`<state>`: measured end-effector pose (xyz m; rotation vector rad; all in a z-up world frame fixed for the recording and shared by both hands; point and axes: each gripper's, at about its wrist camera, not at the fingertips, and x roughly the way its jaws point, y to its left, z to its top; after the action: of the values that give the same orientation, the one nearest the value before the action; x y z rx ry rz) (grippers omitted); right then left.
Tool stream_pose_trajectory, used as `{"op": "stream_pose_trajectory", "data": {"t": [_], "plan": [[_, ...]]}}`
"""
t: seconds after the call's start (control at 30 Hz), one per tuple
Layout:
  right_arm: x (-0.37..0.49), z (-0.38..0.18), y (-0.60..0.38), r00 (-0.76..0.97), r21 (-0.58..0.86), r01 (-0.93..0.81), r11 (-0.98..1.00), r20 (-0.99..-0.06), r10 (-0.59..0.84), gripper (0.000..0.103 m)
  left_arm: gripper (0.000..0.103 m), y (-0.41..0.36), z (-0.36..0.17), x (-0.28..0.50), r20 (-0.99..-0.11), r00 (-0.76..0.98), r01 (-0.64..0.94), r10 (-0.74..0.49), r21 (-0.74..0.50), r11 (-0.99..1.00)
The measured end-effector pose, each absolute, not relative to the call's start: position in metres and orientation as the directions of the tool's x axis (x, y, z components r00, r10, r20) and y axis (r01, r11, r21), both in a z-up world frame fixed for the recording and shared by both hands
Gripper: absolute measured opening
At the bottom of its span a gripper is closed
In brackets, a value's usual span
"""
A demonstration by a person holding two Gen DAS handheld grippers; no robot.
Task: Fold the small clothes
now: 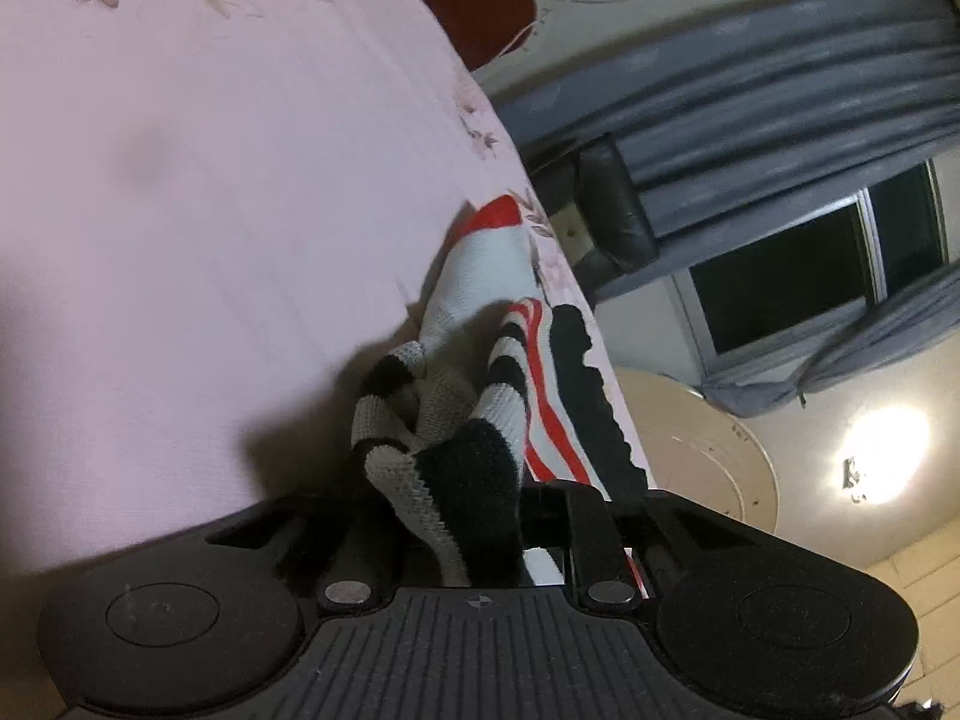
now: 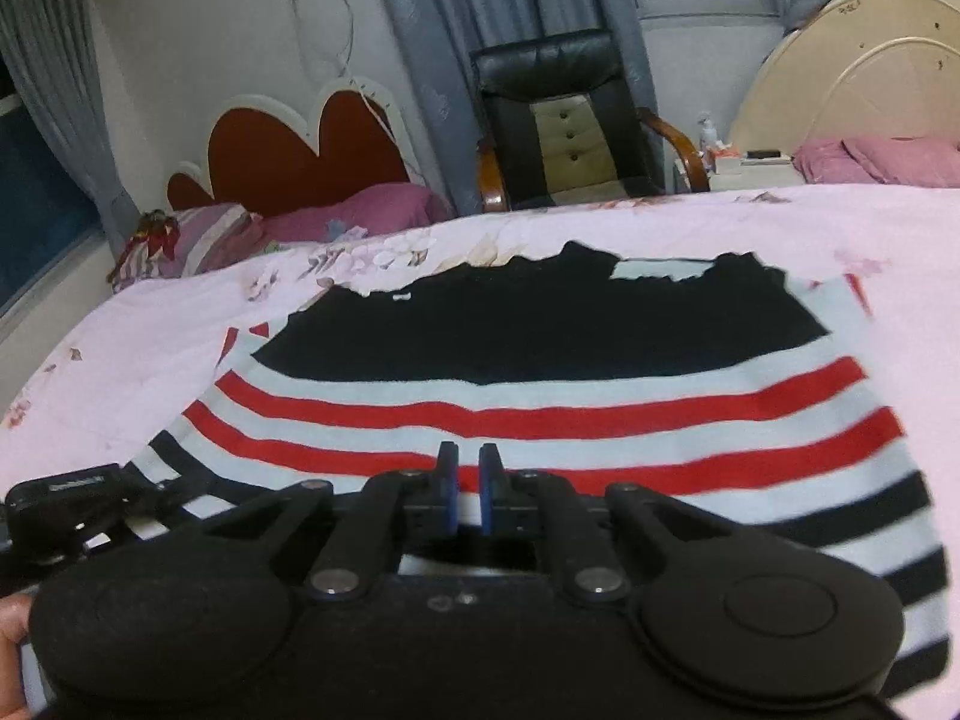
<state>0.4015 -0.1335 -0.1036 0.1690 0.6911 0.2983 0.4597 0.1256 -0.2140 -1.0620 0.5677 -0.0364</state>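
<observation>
The left gripper (image 1: 474, 516) pinches a sleeve of the striped black, red and white knitted sweater (image 2: 540, 396). The sweater lies on the pink flowered bed sheet (image 2: 870, 360), near its far edge. The right gripper (image 2: 469, 480) is closed and empty.

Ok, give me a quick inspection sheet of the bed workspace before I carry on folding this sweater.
Surface: pink floral bedsheet, smooth around the garment.
Job's things: striped sweater lying flat, black part farthest from the camera; its sleeve is bunched up at the left gripper.
Clutter: nothing seen on the sheet.
Grippers: left gripper shut on the sleeve; right gripper shut, nothing between its fingers, above the sweater.
Cables: thin cord hanging on the wall.
Surroundings: black armchair, grey curtains, pink pillows, red headboard.
</observation>
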Motion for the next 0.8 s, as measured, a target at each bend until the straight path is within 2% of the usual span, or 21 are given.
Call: {"op": "stream_pose_trajectory", "data": {"t": [0.1, 0.2, 0.23, 0.33, 0.5, 0.63, 0.8], "plan": [[0.406, -0.111, -0.128, 0.716, 0.242, -0.237, 0.941, -0.612, 0.337, 0.007, 0.015, 0.127, -0.212, 0.458, -0.414, 0.859, -0.233, -0.301, -0.840, 0.491], [0.410, -0.122, -0.123, 0.693, 0.174, -0.232, 0.957, -0.661, 0.288, 0.003, 0.014, 0.127, -0.191, 0.446, -0.303, 0.904, -0.138, -0.301, -0.874, 0.465], [0.410, -0.124, -0.125, 0.694, 0.173, -0.236, 0.956, -0.659, 0.290, 0.001, 0.014, 0.124, -0.186, 0.447, -0.307, 0.905, -0.127, -0.296, -0.857, 0.500], [0.411, -0.126, -0.127, 0.694, 0.169, -0.251, 0.953, -0.655, 0.299, 0.001, 0.014, 0.126, -0.201, 0.457, -0.440, 0.854, -0.258, -0.278, -0.822, 0.508], [0.417, -0.127, -0.134, 0.673, 0.204, -0.266, 0.942, -0.660, 0.333, 0.000, 0.014, 0.129, -0.208, 0.455, -0.395, 0.869, -0.250, -0.297, -0.870, 0.425], [0.424, -0.130, -0.146, 0.657, 0.282, -0.258, 0.924, -0.650, 0.382, 0.000, 0.014, 0.111, -0.171, 0.454, -0.325, 0.898, -0.142, -0.298, -0.853, 0.502], [0.428, -0.132, -0.153, 0.638, 0.331, -0.267, 0.905, -0.643, 0.424, 0.000, 0.014, 0.060, -0.106, 0.472, -0.335, 0.880, -0.027, -0.337, -0.743, 0.669]]}}
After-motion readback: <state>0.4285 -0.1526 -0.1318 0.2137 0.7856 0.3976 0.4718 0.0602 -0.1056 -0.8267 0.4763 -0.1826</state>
